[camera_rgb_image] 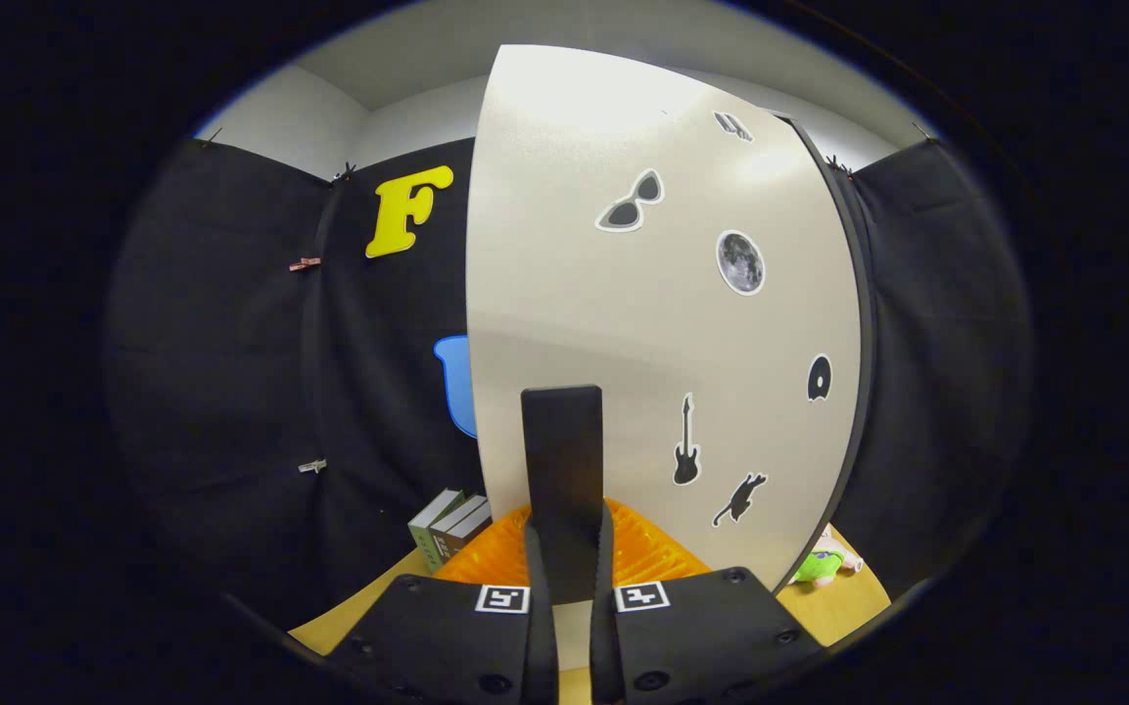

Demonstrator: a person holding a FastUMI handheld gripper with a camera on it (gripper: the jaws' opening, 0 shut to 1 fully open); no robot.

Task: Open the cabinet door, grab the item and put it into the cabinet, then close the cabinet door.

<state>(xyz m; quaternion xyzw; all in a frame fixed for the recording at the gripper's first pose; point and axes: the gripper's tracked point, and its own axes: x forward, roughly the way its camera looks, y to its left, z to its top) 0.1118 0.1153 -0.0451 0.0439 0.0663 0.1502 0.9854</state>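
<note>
Cabinet door (662, 323), smooth and pale, its flat dark handle (562, 470) pinched between fingers (537, 573).

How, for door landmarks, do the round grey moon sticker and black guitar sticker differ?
The round grey moon sticker is a disc, the black guitar sticker tall and thin. The moon sits higher; the guitar is nearer the claw, clamped on the black handle. Both are white-edged.
</note>
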